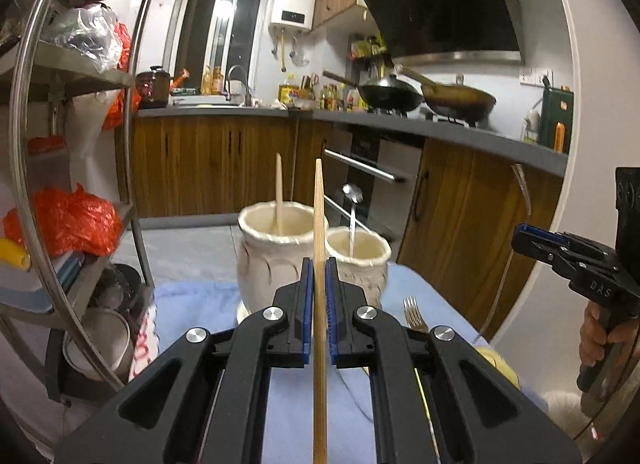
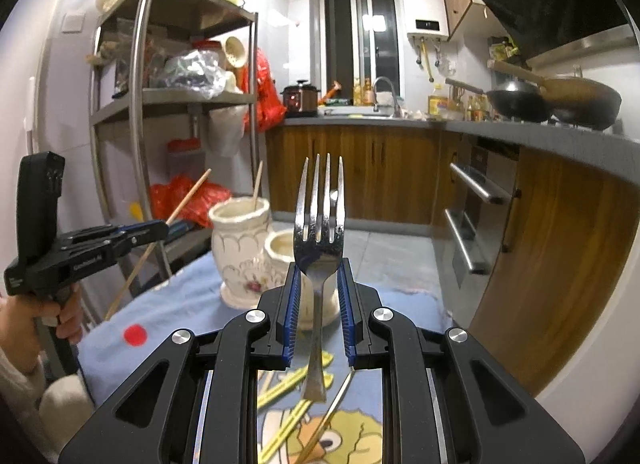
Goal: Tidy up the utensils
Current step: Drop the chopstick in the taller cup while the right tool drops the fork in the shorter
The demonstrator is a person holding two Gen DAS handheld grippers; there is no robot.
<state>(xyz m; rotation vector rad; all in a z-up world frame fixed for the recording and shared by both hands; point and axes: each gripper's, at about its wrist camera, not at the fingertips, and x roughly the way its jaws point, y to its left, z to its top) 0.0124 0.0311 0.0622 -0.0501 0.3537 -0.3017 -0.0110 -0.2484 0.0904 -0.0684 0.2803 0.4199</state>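
Observation:
My left gripper is shut on a wooden chopstick that points up, just in front of two cream ceramic jars. The taller jar holds one chopstick; the shorter jar holds a metal spoon. My right gripper is shut on a steel fork, tines up, held above the table in front of the short jar. The tall jar stands left of it. The left gripper with its chopstick shows at the left in the right wrist view. The right gripper shows at the right edge in the left wrist view.
The table has a light blue cloth with a cartoon print. A fork lies on it right of my left gripper. Another chopstick lies below my right gripper. A metal shelf rack stands to the left; wooden kitchen cabinets lie behind.

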